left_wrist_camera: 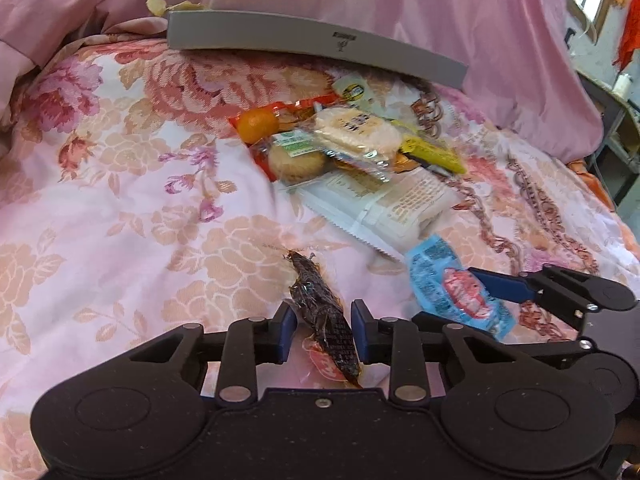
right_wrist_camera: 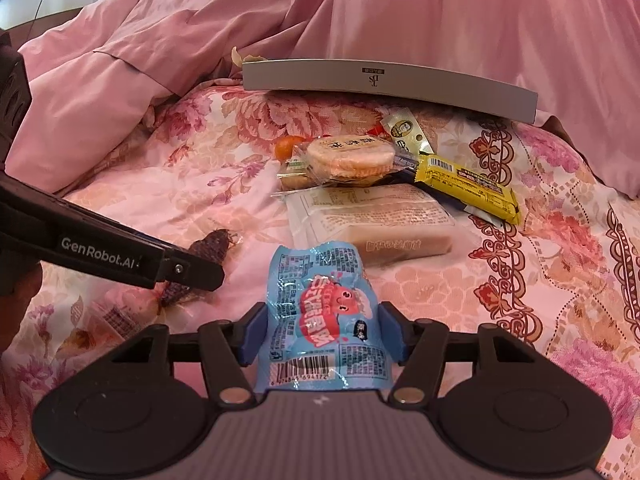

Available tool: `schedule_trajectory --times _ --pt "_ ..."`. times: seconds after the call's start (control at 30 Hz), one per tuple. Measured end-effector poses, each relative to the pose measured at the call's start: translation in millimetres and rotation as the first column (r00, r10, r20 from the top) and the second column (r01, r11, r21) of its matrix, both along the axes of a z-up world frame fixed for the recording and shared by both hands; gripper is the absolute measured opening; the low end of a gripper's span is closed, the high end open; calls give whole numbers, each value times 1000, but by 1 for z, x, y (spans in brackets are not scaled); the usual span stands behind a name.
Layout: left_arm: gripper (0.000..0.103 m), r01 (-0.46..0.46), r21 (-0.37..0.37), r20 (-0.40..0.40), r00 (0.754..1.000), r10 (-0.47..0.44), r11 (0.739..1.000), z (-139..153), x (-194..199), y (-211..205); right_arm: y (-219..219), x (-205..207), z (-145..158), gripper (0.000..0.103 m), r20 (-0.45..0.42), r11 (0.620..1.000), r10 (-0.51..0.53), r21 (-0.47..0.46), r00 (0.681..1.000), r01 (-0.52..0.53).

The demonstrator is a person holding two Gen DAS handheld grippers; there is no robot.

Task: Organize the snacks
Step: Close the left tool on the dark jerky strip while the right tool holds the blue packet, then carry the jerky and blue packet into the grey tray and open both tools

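Both packets look to be held low over the bed (left_wrist_camera: 120,208), near the snack pile (left_wrist_camera: 352,152), probably so each can be carried over and added to the heap in front of the grey box (left_wrist_camera: 312,46).

The left hand-held gripper (left_wrist_camera: 324,334) has its pads against a dark brown packet (left_wrist_camera: 324,316), pinching it about midway. That packet's long axis runs away from the holder, its far tip leaning a little left, its near end tucked under the gripper body.

The right hand-held gripper (right_wrist_camera: 324,334) pinches a blue packet (right_wrist_camera: 320,312) by its two side edges (the barcode end nearest the camera). Its long axis points straight ahead at the pile, the crimped top bent.

The two packets sit near each other, apart from the pile.
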State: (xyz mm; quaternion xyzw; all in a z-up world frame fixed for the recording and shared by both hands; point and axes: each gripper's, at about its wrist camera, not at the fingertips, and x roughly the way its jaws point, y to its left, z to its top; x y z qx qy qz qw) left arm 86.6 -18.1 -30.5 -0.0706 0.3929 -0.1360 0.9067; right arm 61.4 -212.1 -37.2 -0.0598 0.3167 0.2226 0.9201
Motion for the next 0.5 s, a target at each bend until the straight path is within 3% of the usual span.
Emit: schedule_trajectory --times 0.1,0.23,0.3,0.5 --pt "25 27 -20 38 999 -26 999 3 -4 -3 0 -1 0 64 0 1000 -2 4 1000 2" --pt "24 53 22 62 997 -54 998 3 -7 -10 -2 -2 0 64 4 1000 -5 8 1000 5" --pt "15 62 1 57 996 -62 998 3 -7 -10 -3 -3 0 64 11 1000 -13 6 1000 13" --pt "15 120 35 81 989 -123 992 3 -12 -19 -5 -4 1 64 23 1000 -31 4 999 31"
